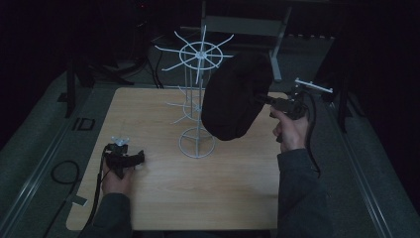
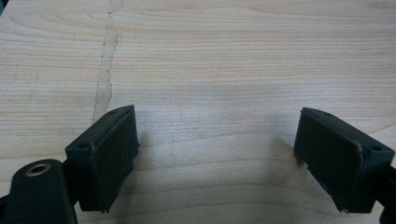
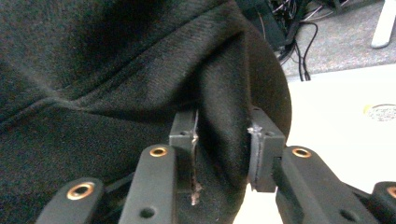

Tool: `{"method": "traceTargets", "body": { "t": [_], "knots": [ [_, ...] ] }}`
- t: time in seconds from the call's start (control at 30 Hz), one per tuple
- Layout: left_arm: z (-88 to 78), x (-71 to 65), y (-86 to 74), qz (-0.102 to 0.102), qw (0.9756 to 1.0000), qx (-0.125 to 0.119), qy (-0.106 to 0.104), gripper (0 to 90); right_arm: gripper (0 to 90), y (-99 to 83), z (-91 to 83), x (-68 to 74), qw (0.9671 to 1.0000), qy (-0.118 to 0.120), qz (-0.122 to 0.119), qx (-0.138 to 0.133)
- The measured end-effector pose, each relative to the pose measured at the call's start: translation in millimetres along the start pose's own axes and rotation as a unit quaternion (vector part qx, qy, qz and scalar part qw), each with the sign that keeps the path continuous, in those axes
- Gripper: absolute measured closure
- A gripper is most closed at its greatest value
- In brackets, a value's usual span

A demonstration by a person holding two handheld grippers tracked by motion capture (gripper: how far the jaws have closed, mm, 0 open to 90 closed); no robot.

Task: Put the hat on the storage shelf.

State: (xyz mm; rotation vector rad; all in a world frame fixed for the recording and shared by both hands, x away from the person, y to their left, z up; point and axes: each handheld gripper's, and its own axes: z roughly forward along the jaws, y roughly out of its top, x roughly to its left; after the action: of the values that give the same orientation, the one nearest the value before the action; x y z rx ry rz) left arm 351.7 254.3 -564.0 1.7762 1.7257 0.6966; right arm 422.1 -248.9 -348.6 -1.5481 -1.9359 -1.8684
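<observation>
Black cap (image 3: 140, 70), brim pinched between my right gripper (image 3: 223, 156) jaws, hangs crown-outward, dark woven cloth, slightly creased. From above I judge it raised over the wooden table (image 1: 163, 198), just right of the white wire rack (image 1: 198, 99), spokes leftward. My left gripper (image 2: 215, 154) rests low, jaws spread, empty, farther off.

The high view looks forward and down over the whole worktop (image 1: 163, 198). The left gripper view faces the same worktop (image 2: 210, 60) closely. The right gripper view sits tight against the hat (image 3: 93, 70), worktop corner behind.
</observation>
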Motion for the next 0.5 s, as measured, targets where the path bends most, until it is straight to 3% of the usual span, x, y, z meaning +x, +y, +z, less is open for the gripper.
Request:
{"method": "traceTargets", "body": {
  "t": [0.5],
  "knots": [
    [-0.1, 0.1, 0.0, 0.001, 1.0, 0.001, 0.0, 14.6, 49.4, -4.7, -1.4, 0.6, 0.9999, 0.004, -0.014, 0.005]
  ]
}}
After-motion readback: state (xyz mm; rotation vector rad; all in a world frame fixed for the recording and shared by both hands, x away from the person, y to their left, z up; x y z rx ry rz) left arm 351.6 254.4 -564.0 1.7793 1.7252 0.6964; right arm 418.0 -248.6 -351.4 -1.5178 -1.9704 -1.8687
